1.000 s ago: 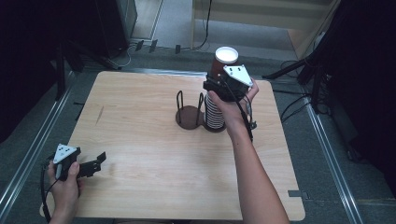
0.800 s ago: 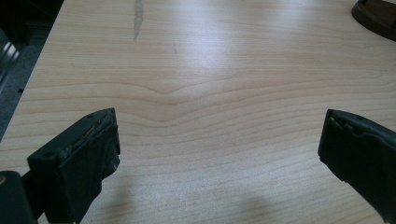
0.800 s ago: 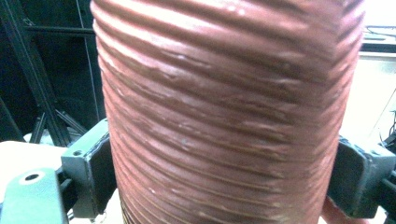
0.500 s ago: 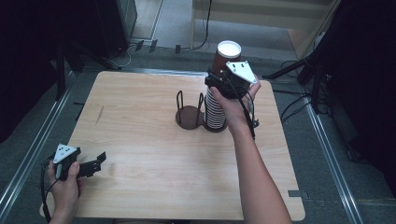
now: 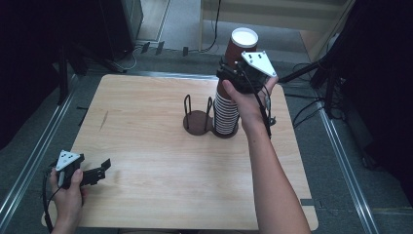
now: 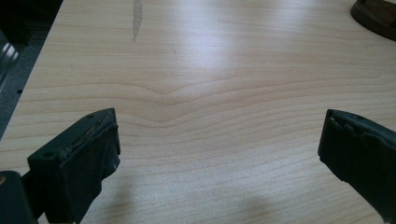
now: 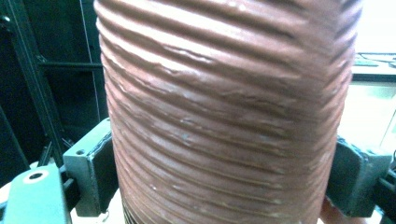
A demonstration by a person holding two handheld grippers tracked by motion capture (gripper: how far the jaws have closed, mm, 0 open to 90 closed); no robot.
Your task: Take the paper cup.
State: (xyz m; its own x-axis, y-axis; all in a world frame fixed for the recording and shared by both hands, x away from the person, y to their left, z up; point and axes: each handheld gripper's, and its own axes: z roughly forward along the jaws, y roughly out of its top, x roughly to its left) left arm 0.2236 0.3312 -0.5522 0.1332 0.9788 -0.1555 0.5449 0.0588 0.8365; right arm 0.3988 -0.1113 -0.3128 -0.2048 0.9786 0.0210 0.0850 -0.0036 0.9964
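A brown ribbed paper cup (image 5: 239, 48) with a white inside is held above a tall stack of cups (image 5: 226, 114) at the table's far right. My right gripper (image 5: 229, 78) is shut on this cup; its jaws have just been closing, and the pads press both sides of the cup (image 7: 224, 116) in the right gripper view. Near the front left corner my left gripper (image 5: 100, 170) rests low in a hand, open, with bare wood between its fingers (image 6: 79, 154).
A dark round holder base (image 5: 197, 122) with upright wire posts stands just left of the stack; its edge (image 6: 376, 16) lies far ahead of the left gripper. The wooden table (image 5: 146, 122) has metal rails on both sides and cables behind.
The right gripper has risen with the top cup, which now stands higher above the stack. The left gripper has kept still.
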